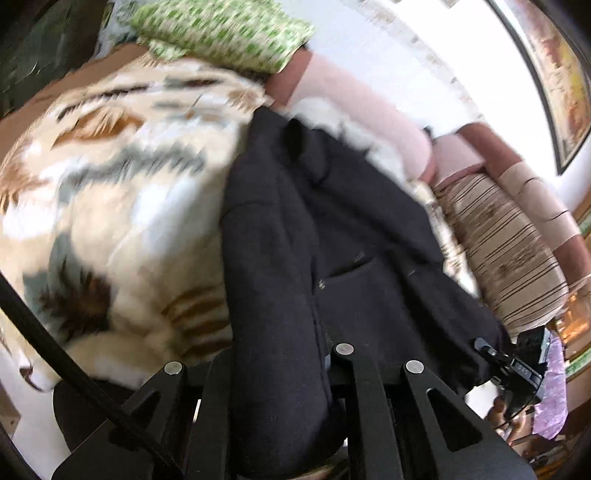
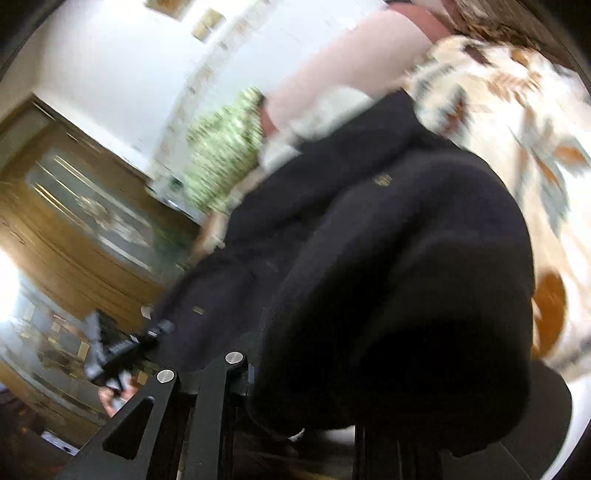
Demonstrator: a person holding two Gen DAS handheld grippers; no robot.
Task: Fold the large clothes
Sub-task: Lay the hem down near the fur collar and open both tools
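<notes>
Both grippers clamping near hem of dark coat (image 1: 332,229): left gripper (image 1: 284,373) and right gripper (image 2: 306,373) pinching cloth. Coat lying on patterned blanket (image 1: 110,177), long axis running far, collar farthest.

We list a bed under a cream blanket (image 1: 110,177) patterned in brown and grey, a green-print pillow (image 1: 221,29) at its head, and a pink padded headboard (image 1: 354,110) beside a striped cushion (image 1: 506,251). We note a bright white wall (image 2: 122,62), a framed picture (image 1: 565,81), and a wooden cabinet (image 2: 74,229) with glass panels, all motion-blurred.
</notes>
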